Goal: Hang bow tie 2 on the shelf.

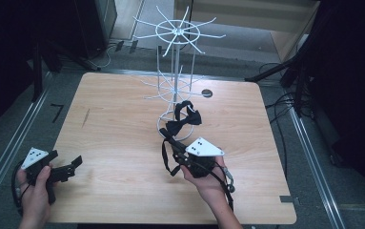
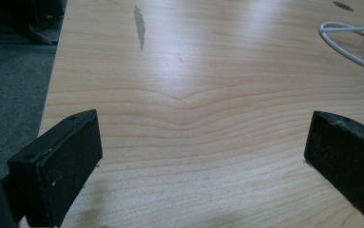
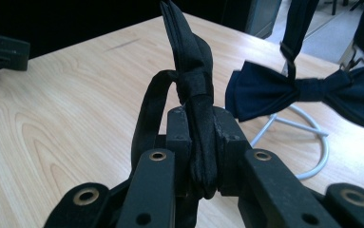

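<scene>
High view. A white wire rack (image 1: pixel 176 71) stands at the far middle of the table (image 1: pixel 113 124). One dark bow tie already hangs (image 1: pixel 185 119) from a low arm of the rack, just above its ring base. The right claw (image 1: pixel 173 143) sits near the base and grips a second bow tie (image 1: pixel 169 157), whose strap droops in a loop toward the table. The left claw (image 1: pixel 73 164) rests at the near left corner, well apart from the rack, and carries nothing. Judged from this layout, the work is partly done: one tie hung, one tie lifted but not yet on an arm.

Left gripper view. The left claw (image 2: pixel 203 147) has its jaws spread wide over bare table (image 2: pixel 194 71); a curve of the rack's base ring (image 2: pixel 350 45) shows at the upper right (no tie lies between the jaws).

Right gripper view. The right claw (image 3: pixel 202 142) is clamped on the bow tie (image 3: pixel 194 80) it carries, the folded fabric pinched upright between the jaws and standing above them, with the strap looping out at the left. The hung tie (image 3: pixel 284 90) lies just beyond, to the right, above the base ring (image 3: pixel 308 137). The other claw (image 3: pixel 4 52) appears far off at the left edge. What remains, on this reading, is to raise the held tie and hook its strap over a free arm.
</scene>
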